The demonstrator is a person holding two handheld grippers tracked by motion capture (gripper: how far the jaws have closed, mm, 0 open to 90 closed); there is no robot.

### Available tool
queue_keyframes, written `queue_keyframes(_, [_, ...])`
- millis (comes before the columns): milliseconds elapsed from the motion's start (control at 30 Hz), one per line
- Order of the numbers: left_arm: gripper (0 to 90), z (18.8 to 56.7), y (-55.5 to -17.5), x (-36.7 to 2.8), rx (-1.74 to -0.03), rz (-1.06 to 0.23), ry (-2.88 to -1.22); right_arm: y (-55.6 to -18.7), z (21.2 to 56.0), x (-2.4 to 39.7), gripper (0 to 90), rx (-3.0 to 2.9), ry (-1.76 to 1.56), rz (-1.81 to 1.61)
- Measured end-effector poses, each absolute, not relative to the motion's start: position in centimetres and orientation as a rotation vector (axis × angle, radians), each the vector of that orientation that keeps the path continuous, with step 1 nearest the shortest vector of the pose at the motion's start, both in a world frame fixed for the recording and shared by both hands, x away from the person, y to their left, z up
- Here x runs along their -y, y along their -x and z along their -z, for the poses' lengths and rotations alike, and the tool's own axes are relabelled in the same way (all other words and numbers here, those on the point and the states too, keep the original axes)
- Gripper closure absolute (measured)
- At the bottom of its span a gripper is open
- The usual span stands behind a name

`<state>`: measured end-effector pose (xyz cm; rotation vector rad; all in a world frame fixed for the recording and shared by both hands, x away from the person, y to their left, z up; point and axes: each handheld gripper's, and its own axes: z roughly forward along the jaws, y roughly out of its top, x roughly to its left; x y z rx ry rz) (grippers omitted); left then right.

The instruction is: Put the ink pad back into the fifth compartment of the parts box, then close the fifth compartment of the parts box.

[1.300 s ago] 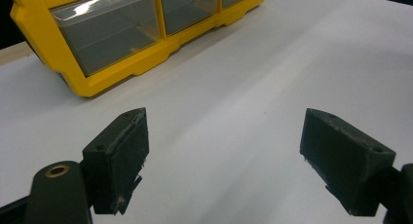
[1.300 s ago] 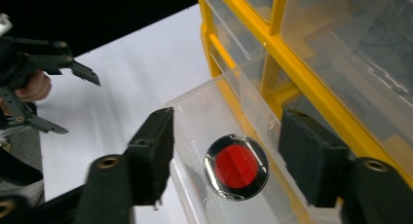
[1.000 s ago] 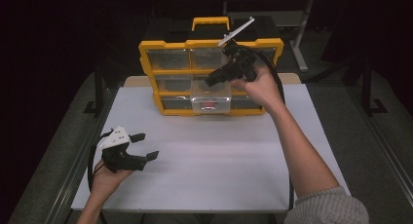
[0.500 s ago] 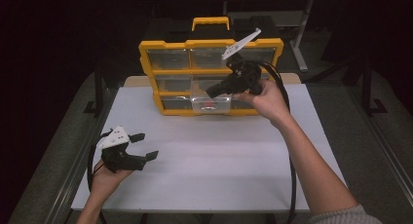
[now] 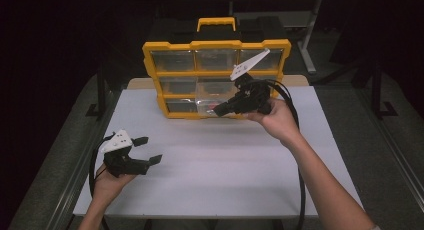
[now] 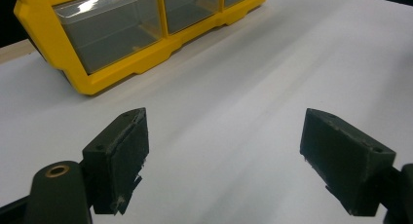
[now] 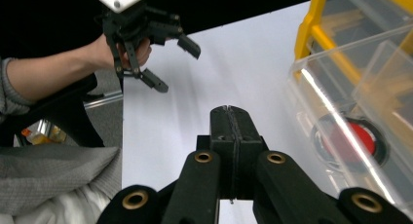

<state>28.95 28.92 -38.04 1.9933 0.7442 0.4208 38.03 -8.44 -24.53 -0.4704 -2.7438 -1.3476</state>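
A yellow organizer box (image 5: 216,46) with clear compartments stands upright at the back of the white table (image 5: 225,180). My right gripper (image 5: 220,110) is in front of its lower middle compartments and points left. In the right gripper view its pads (image 7: 230,117) are pressed together with nothing between them. Beside them is the box (image 7: 311,19), where a red round thing (image 7: 363,139) shows behind clear plastic. My left gripper (image 5: 151,149) rests near the table's front left, open and holding nothing. Its jaws stand wide apart over bare table (image 6: 224,160), with the box (image 6: 126,70) farther off.
The box has a yellow carry handle (image 5: 216,23) on top. The left hand and its gripper (image 7: 175,65) show far off in the right gripper view. Cables trail from both grippers. Dark floor and table legs surround the table.
The right hand has come down and toward me, from the box's upper right to its lower middle front. The left gripper has stayed in place.
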Motion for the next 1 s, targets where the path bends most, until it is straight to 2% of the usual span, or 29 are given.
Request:
queue_keyframes(533, [17.8,38.0,-28.9,-28.8,-0.745,-0.416,-1.985,-36.7,26.9,7.5,88.7,2.759,0.460,1.316])
queue_keyframes(1000, [17.9,38.2,-29.1,-28.7,-0.747,-0.426,-2.005,-38.1,29.9,7.1,88.8,2.790,0.480,1.243])
